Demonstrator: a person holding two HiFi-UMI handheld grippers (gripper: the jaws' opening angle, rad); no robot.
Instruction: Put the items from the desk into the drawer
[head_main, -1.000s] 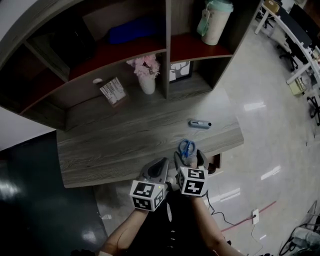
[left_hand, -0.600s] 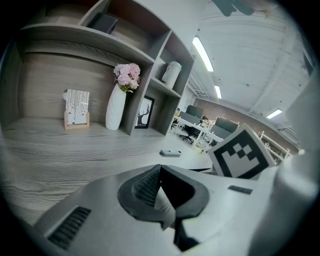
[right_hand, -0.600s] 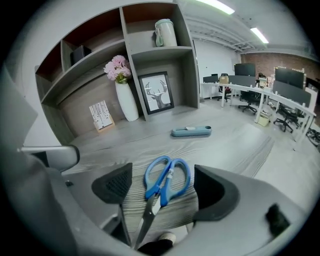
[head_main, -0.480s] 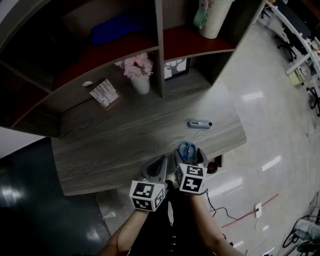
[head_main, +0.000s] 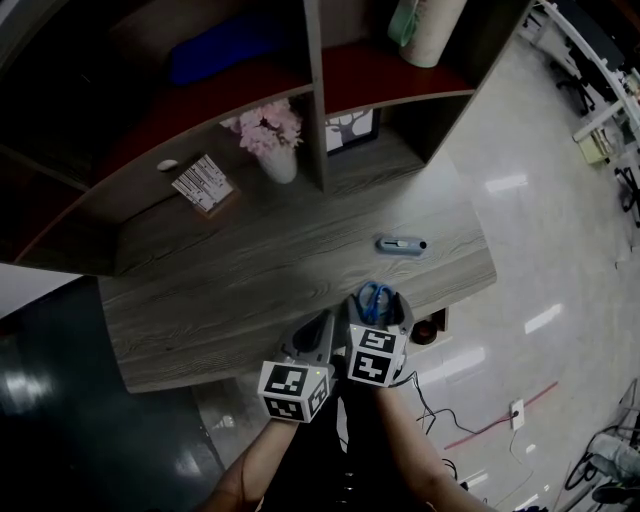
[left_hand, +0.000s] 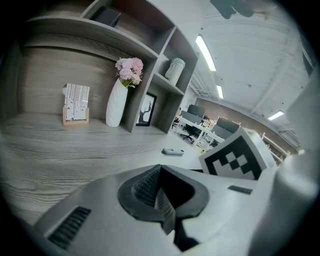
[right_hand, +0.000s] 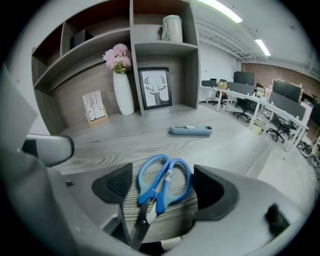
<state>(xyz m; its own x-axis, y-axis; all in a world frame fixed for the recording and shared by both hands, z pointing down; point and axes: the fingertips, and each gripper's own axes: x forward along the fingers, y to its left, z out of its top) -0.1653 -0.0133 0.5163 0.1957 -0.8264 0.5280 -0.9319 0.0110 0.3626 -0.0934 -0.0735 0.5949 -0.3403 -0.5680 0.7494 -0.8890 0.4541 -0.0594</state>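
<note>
Now | left gripper (left_hand: 160, 186) jaws together | right gripper (right_hand: 161, 192) jaws spread around scissors (right_hand: 162, 199), label unreadable

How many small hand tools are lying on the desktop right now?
2. Blue-handled scissors lie near the desk front edge, between the open right tongs. A blue-grey cutter lies farther back, toward the right end. The grippers cover some front edge, so another may be hidden.

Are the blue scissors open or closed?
Closed: the scissors lie flat on the desk, handle loops side by side, blades together.
</note>
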